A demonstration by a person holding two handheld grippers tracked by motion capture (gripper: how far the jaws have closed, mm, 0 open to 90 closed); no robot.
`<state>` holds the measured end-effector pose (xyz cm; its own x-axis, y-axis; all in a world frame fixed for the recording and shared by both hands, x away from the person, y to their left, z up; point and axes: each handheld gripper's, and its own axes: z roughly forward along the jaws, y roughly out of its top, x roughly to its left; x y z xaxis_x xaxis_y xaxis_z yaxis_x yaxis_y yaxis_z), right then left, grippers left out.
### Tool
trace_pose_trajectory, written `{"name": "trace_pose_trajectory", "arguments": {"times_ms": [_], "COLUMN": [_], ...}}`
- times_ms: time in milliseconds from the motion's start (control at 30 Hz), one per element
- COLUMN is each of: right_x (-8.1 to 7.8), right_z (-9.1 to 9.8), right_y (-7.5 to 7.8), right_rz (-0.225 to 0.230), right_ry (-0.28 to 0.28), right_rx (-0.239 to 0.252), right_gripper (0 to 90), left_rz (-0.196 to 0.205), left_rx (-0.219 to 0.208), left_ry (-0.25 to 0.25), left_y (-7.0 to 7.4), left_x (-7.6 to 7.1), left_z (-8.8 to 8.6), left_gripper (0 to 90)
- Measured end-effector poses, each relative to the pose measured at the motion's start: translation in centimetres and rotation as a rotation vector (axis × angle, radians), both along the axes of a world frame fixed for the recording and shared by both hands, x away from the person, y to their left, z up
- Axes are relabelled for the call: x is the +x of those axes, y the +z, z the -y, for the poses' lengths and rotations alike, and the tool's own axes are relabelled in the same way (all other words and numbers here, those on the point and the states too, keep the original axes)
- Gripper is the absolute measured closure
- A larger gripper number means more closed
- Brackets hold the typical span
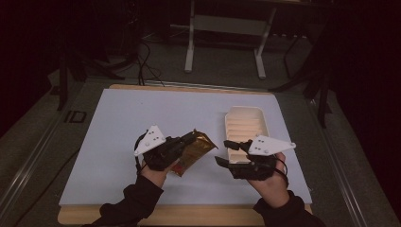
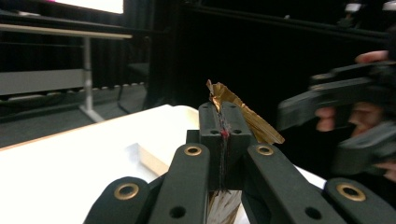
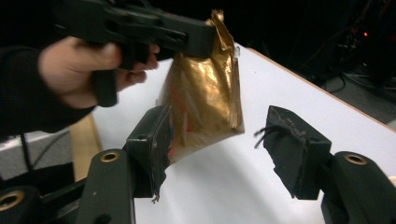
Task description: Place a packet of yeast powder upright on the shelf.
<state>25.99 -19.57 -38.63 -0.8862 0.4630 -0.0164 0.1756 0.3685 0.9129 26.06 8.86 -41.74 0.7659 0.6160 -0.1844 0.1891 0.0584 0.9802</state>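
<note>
A crinkled gold foil packet (image 1: 197, 150) with red print hangs just over the white table top, and my left gripper (image 1: 190, 137) is shut on its top edge. In the left gripper view the jaws meet on the foil (image 2: 243, 117), which sticks up past them. My right gripper (image 1: 224, 152) stands open a little to the packet's right, above the near end of a white ribbed tray (image 1: 246, 124). Seen from the right gripper view, the packet (image 3: 205, 102) dangles from the left gripper (image 3: 205, 39) beyond my own spread jaws (image 3: 219, 140), its lower corner beside one pad; nothing is pinched.
The white board (image 1: 118, 137) lies on a wooden table with its edge showing at the front (image 1: 189, 215). A metal desk frame (image 1: 189, 47) and cables (image 1: 144, 61) are on the dark floor beyond. The right hand's gripper shows blurred in the left gripper view (image 2: 336, 121).
</note>
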Motion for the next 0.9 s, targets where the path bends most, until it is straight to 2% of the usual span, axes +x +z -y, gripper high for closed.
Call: {"name": "trace_pose_trajectory", "arguments": {"times_ms": [33, 67, 167, 233, 333, 400, 433, 467, 500, 533, 600, 733, 833, 900], "right_x": [0.0, 0.4, 1.0, 1.4, 1.6, 1.5, 1.7, 1.8, 1.9, 2.0, 2.2, 2.9, 3.0, 2.9], "right_z": [0.0, -0.7, -1.1, -1.6, -2.4, -2.6, -2.7, -3.0, -3.0, -3.1, -3.1, -3.1, -3.1, -3.1], "right_y": [0.0, -0.2, -0.3, -0.5, -0.9, -1.0, -1.0, -1.0, -1.0, -1.0, -1.0, -1.0, -1.0, -0.9], "right_rz": [0.000, 0.000, -0.024, -0.041, -0.043, -0.041, -0.052, -0.066, -0.078, -0.080, -0.119, -0.180, -0.181, -0.173], "right_ry": [0.000, -0.012, 0.006, 0.027, 0.044, 0.047, 0.061, 0.074, 0.086, 0.088, 0.124, 0.178, 0.194, 0.194], "right_rx": [0.000, -0.018, -0.015, -0.016, -0.045, -0.047, -0.048, -0.055, -0.061, -0.068, -0.082, -0.093, -0.108, -0.127], "right_gripper": [41.0, 39.9, 38.0, 38.0, 42.1, 44.8, 47.2, 53.6, 55.6, 61.4, 71.3, 74.8, 75.7, 75.9], "left_rz": [0.000, 0.000, 0.016, 0.011, 0.029, 0.036, 0.036, 0.039, 0.039, 0.046, 0.048, 0.046, 0.044, 0.040], "left_rx": [0.000, -0.026, -0.059, -0.076, -0.089, -0.094, -0.107, -0.108, -0.108, -0.095, -0.084, -0.062, -0.047, -0.052], "left_ry": [0.000, -0.005, -0.026, -0.047, -0.064, -0.061, -0.079, -0.080, -0.090, -0.087, -0.095, -0.103, -0.119, -0.138], "left_y": [0.0, 0.1, 0.3, 0.2, 0.2, 0.2, 0.2, 0.2, 0.2, 0.2, 0.0, -0.1, -0.1, -0.1], "left_x": [0.0, -0.2, -0.4, -0.5, -0.8, -1.0, -1.0, -1.1, -1.0, -1.0, -0.9, -0.8, -0.7, -0.6], "left_z": [0.0, -0.1, -0.1, 0.1, 0.3, 0.4, 0.5, 0.5, 0.5, 0.6, 0.6, 0.5, 0.4, 0.2], "left_gripper": [90.0, 90.0, 90.0, 90.0, 90.0, 90.0, 90.0, 90.0, 90.0, 90.0, 90.0, 89.8, 88.8, 87.4]}}
